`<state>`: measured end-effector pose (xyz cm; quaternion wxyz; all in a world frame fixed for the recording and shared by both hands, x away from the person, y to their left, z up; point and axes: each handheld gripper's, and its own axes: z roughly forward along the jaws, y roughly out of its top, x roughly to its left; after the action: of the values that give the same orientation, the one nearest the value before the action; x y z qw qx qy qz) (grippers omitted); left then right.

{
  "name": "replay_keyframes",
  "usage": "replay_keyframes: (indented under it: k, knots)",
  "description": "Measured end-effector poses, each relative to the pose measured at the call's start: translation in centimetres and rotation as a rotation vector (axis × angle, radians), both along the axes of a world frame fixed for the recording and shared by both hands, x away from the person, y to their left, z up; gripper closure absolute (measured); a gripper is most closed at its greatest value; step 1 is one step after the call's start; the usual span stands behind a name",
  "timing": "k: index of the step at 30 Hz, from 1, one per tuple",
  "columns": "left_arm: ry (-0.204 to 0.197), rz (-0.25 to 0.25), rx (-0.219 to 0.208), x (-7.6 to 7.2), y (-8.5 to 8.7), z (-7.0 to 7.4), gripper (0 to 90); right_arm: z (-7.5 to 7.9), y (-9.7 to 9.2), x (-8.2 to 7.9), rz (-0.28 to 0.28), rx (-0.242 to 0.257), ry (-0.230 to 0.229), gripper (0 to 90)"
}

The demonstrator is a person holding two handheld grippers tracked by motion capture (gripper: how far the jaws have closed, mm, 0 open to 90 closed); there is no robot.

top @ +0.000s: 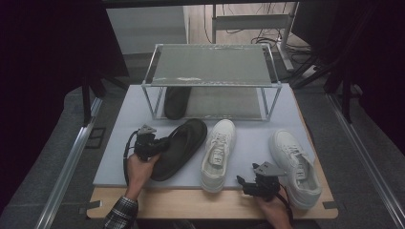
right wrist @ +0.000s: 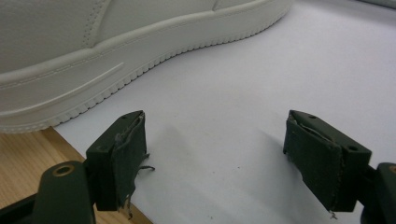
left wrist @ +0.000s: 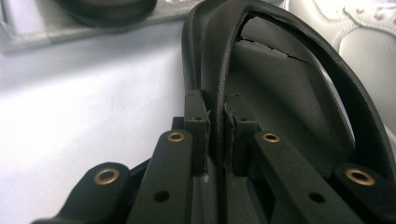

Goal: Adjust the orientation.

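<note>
A black sandal [top: 181, 149] lies on the pale mat [top: 248, 143], left of two white sneakers [top: 218, 152] [top: 296, 167]. My left gripper [top: 165, 143] reaches in from the sandal's left side. In the left gripper view my left gripper [left wrist: 217, 119] is shut on the sandal's strap [left wrist: 215, 56], which is pinched between the pads. My right gripper [top: 242, 183] rests near the mat's front edge between the two sneakers. In the right gripper view my right gripper [right wrist: 215, 140] stands open over bare mat, with a sneaker's sole [right wrist: 93, 93] just ahead.
A two-shelf metal rack [top: 210, 64] stands at the back of the mat, with a second black sandal [top: 175, 101] [left wrist: 107, 11] on its lower shelf. The wooden table edge [top: 191, 202] [right wrist: 23, 158] runs along the front. Dark curtains and cables surround the table.
</note>
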<state>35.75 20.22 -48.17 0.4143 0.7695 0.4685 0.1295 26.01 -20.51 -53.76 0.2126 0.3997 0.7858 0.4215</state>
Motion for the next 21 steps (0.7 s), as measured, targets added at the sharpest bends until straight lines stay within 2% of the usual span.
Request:
replay_keyframes:
  k: [11, 21]
  knots:
    - [-0.022, 0.021, 0.000, 1.3, -0.9, 1.5, 81.6, 0.0, 0.0, 0.0, 0.000, 0.000, 0.000, 21.7]
    - [-0.026, 0.039, -0.005, 3.1, -2.3, 1.7, 81.5, 0.0, 0.0, 0.0, 0.001, 0.001, 0.000, 21.7]
